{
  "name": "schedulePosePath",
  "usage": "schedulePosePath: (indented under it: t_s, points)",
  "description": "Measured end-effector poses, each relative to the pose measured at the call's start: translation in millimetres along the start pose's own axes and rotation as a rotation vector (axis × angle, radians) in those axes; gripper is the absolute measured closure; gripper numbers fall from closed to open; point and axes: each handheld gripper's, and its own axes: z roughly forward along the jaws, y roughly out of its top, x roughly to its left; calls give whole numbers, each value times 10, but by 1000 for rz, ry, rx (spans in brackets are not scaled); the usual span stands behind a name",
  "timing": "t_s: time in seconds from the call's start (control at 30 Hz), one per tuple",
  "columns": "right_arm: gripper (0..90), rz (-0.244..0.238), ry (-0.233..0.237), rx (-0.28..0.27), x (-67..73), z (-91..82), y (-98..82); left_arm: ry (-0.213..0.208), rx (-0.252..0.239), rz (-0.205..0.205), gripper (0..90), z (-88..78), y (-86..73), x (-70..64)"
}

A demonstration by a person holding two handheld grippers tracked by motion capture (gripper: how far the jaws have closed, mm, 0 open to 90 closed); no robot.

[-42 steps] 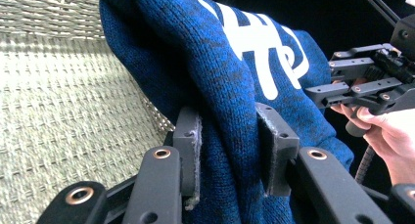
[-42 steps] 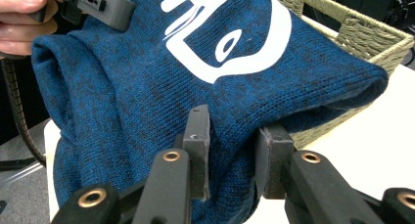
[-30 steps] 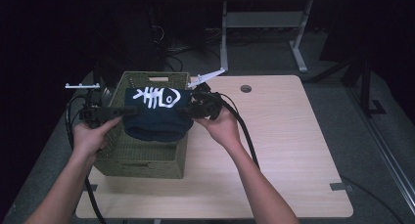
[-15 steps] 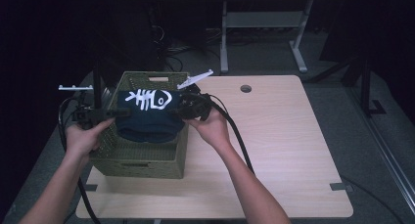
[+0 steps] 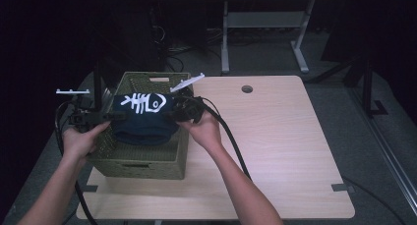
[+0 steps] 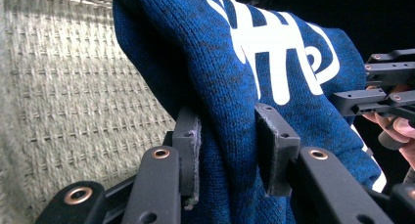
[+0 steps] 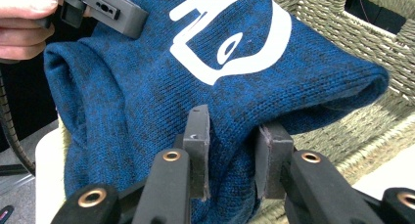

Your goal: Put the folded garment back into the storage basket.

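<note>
My left gripper (image 5: 105,116) and right gripper (image 5: 169,115) each pinch an end of the blue sweater (image 5: 142,118) — folded, fish-bone print up — held over the green woven basket (image 5: 142,163).

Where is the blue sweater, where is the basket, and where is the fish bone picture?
blue sweater (image 5: 142,126), high view, on the plain blue knit below the print.
basket (image 5: 142,168), high view, on its woven front wall.
fish bone picture (image 5: 143,103), high view, on the white print's middle.
</note>
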Motion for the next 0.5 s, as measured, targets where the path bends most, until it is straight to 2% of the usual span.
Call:
schedulePosePath:
  t_s: [0.5]
  points:
    - [705, 25, 13, 35, -21, 256, -64, 36, 28, -27, 644, 69, -63, 182]
